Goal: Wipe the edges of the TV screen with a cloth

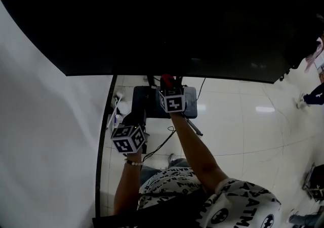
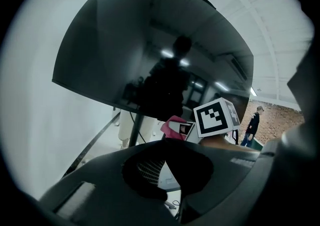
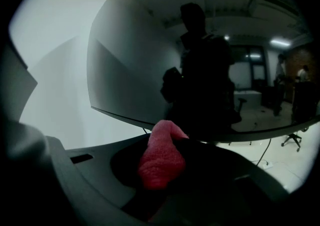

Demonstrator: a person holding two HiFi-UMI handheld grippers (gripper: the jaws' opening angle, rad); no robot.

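Note:
The large black TV screen (image 1: 167,19) fills the top of the head view; its bottom edge runs across just above both grippers. My right gripper (image 1: 168,82) is shut on a red cloth (image 1: 166,77), and the cloth sits at or just under the middle of the bottom edge. In the right gripper view the cloth (image 3: 160,160) sticks up between the jaws toward the TV screen (image 3: 135,74). My left gripper (image 1: 135,117) hangs lower and to the left, shut with nothing in it. The left gripper view shows the TV screen (image 2: 150,54) and the cloth (image 2: 172,125).
A white wall (image 1: 45,121) stands close on the left. Below the screen are the dark stand base (image 1: 144,101) and trailing cables (image 1: 162,143) on the glossy floor (image 1: 243,121). A person (image 2: 254,122) stands far off, and an office chair (image 3: 291,140) is behind.

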